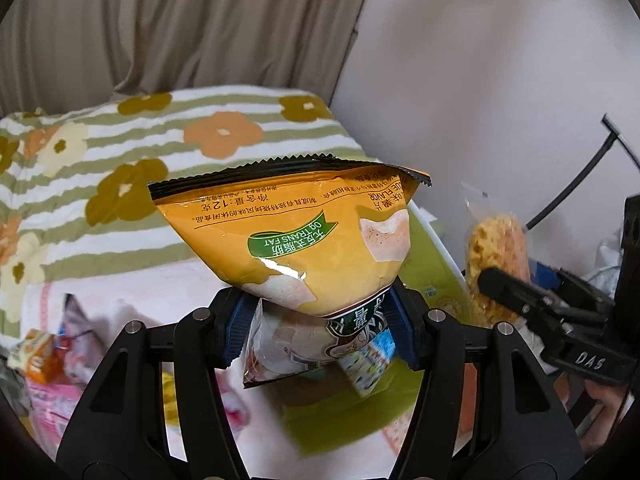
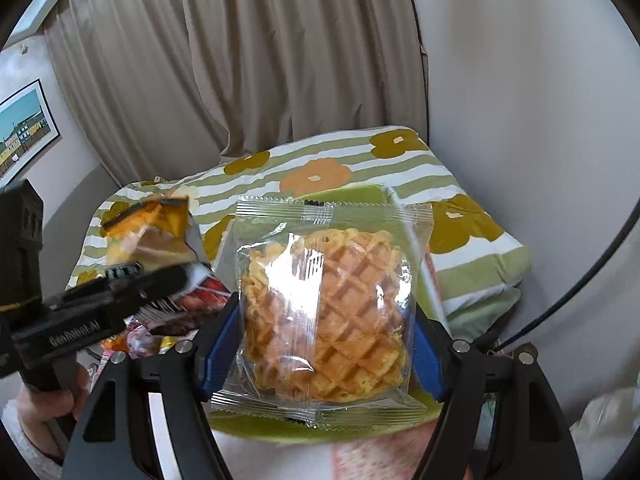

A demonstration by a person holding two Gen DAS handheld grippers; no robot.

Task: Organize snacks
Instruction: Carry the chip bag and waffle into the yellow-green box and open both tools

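Note:
My left gripper (image 1: 320, 320) is shut on an orange chip bag (image 1: 296, 232) and holds it upside down above the bed; the bag also shows at the left of the right wrist view (image 2: 148, 236). My right gripper (image 2: 324, 340) is shut on a clear-wrapped waffle pack (image 2: 328, 316), held upright; the pack also shows at the right of the left wrist view (image 1: 496, 264). A green box (image 1: 432, 268) lies open under both grippers and shows behind the waffle (image 2: 352, 196). The two grippers are side by side, close together.
Several loose snack packets (image 1: 52, 356) lie on the white and pink sheet at the lower left, also seen past the left gripper (image 2: 188, 308). A floral striped pillow (image 1: 180, 140) lies behind. A beige curtain (image 2: 240, 60) and a white wall close the back.

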